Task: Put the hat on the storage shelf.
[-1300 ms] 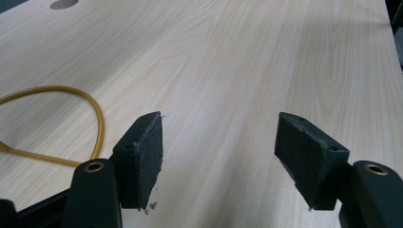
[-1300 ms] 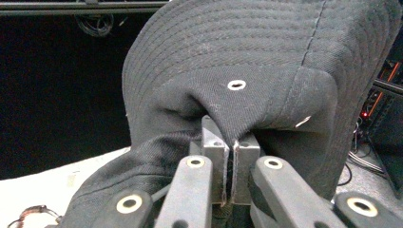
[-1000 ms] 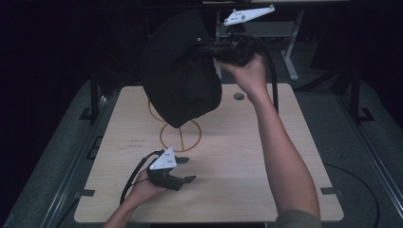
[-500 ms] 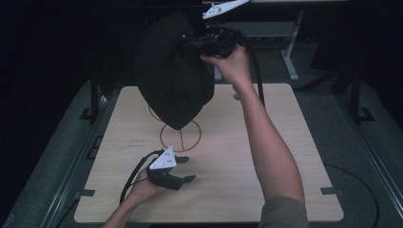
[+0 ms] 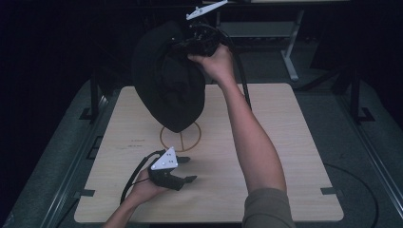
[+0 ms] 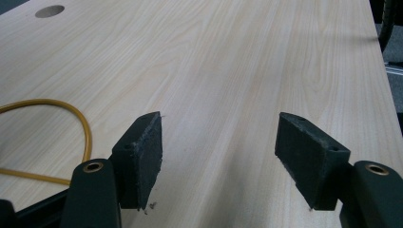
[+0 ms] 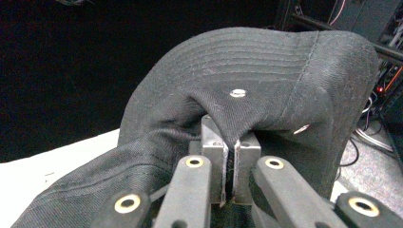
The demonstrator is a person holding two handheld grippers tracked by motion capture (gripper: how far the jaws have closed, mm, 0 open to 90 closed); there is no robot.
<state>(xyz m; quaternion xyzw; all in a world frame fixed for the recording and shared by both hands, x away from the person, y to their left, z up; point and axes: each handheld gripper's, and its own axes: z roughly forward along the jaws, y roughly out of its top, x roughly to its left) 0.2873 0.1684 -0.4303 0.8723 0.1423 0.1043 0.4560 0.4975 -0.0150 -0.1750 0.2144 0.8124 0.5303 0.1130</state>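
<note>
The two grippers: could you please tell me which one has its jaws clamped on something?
The right gripper, raised above the table's far edge, pinches the black cap. The left gripper rests low with jaws apart and nothing between them.

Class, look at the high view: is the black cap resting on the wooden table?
No, the right gripper holds the black cap up, hanging clear above the wooden table.

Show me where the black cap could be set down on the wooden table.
The table's right half, beyond the right forearm, is bare. So is the far left corner. The near left is crowded: left gripper, its cable, the yellow ring under the hanging cap.
</note>
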